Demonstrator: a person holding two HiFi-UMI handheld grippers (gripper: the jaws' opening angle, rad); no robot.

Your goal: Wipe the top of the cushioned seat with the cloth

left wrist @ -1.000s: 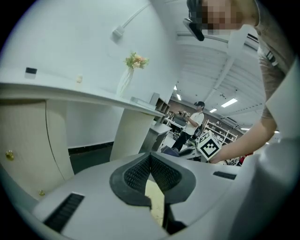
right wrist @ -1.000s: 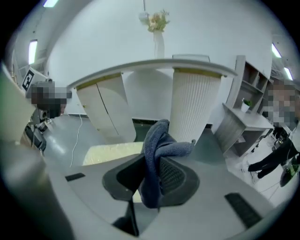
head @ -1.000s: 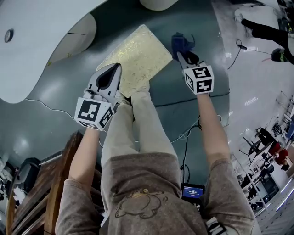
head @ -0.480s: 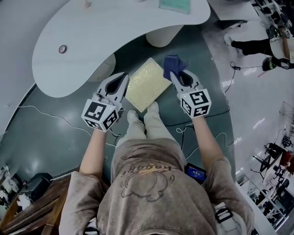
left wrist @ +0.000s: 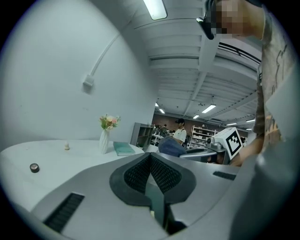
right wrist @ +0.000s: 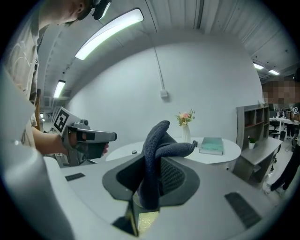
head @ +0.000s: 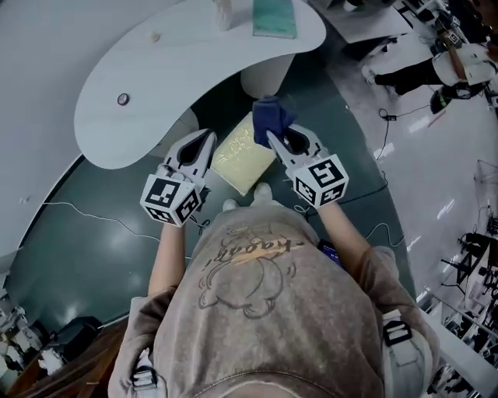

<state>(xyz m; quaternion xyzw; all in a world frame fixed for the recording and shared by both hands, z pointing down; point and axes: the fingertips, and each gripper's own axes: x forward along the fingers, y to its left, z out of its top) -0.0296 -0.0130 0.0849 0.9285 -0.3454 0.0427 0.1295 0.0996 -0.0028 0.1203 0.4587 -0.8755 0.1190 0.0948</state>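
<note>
Grey-green floor (head: pixel 85 241), cushioned seat (head: pixel 241 159), right tool (right wrist: pixel 152 177) clamping cloth (right wrist: pixel 155 143)

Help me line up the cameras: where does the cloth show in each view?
Head view: cloth in the upper middle, at the right gripper's tip.
Left gripper view: cloth small, just right of centre.
Right gripper view: cloth dead centre, pinched between the fingers.
Shared landmark: the teal book, seen in all three views.
</note>
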